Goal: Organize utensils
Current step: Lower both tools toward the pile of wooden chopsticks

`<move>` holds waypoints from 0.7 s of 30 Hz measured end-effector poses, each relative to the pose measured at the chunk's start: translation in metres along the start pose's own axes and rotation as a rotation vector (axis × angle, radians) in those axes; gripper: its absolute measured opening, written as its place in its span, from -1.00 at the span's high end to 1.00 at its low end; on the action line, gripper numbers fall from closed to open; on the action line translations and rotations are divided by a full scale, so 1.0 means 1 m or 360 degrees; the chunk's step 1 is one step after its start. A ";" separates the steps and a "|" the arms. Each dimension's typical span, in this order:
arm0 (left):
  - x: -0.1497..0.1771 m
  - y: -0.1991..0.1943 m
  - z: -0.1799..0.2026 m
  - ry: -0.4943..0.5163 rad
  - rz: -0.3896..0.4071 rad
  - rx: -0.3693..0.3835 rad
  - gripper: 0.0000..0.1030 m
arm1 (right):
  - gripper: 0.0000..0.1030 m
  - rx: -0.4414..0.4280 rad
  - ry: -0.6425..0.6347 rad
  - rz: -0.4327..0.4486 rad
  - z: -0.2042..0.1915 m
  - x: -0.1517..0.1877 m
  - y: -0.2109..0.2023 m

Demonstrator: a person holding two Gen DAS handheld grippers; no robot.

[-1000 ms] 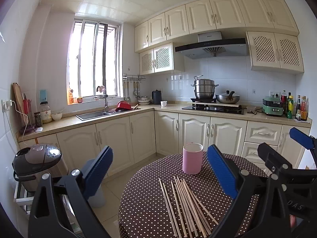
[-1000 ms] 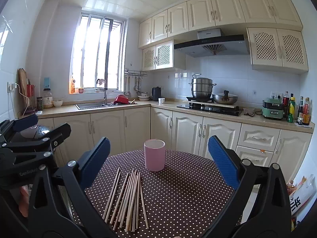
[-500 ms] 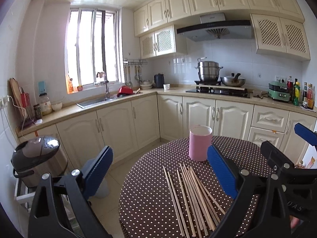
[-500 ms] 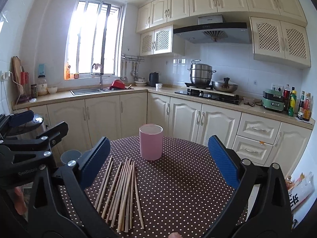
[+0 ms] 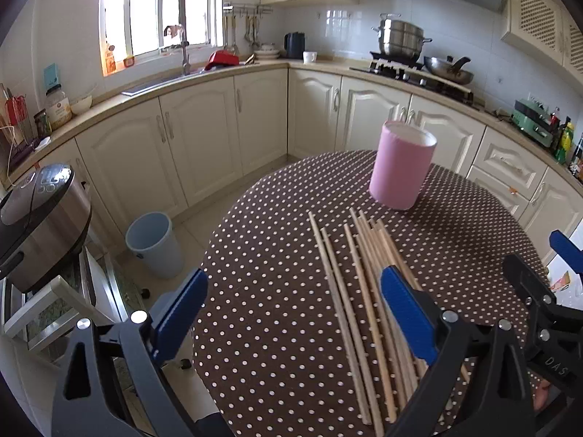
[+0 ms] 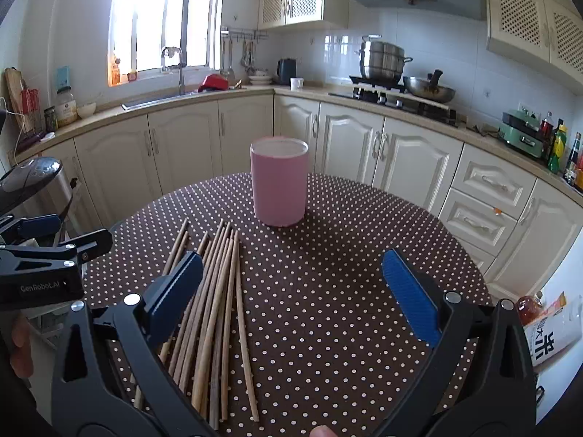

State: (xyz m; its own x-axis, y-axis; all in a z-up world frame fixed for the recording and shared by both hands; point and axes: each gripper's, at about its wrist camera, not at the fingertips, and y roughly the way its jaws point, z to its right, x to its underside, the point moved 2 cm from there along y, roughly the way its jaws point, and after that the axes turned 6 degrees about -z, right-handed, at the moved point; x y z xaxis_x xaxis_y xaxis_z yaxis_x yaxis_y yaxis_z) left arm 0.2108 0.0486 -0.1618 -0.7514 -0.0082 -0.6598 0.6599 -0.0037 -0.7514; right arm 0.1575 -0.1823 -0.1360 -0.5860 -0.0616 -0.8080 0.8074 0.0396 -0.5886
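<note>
Several wooden chopsticks (image 5: pixel 360 291) (image 6: pixel 215 306) lie side by side on a round table with a brown polka-dot cloth (image 5: pixel 277 240) (image 6: pixel 328 255). Beyond their far ends stands an upright pink cup (image 5: pixel 400 167) (image 6: pixel 280 182). My left gripper (image 5: pixel 291 313) hovers open above the near-left part of the table, its right pad over the chopsticks. Over the near middle of the table my right gripper (image 6: pixel 291 295) is open too, its left pad over the chopsticks. Each gripper holds nothing. The other gripper shows at each view's edge: the right gripper (image 5: pixel 546 291), the left gripper (image 6: pixel 51 255).
A blue waste bin (image 5: pixel 153 244) stands on the floor left of the table, beside a rice cooker (image 5: pixel 40 218) on a rack. Cream cabinets and a counter with sink (image 6: pixel 153 100), stove and pots (image 6: pixel 386 62) run behind. A printed bag (image 6: pixel 550 331) lies at right.
Both grippers have tilted downward and moved closer to the table, so the chopsticks and cup look larger. Both stay open. Nothing on the table has moved.
</note>
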 end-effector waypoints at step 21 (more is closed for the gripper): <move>0.018 0.091 0.014 0.0058 -0.0336 -0.0071 -0.83 | -0.88 -0.0061 0.0023 -0.0240 0.003 0.010 0.070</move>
State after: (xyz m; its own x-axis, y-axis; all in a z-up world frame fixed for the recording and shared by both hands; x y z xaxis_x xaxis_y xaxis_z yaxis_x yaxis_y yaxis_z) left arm 0.2569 0.0340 -0.2418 -0.8731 0.0240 -0.4869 0.4875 0.0430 -0.8721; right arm 0.2086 -0.1832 -0.1855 -0.7015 -0.0557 -0.7105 0.7072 0.0689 -0.7036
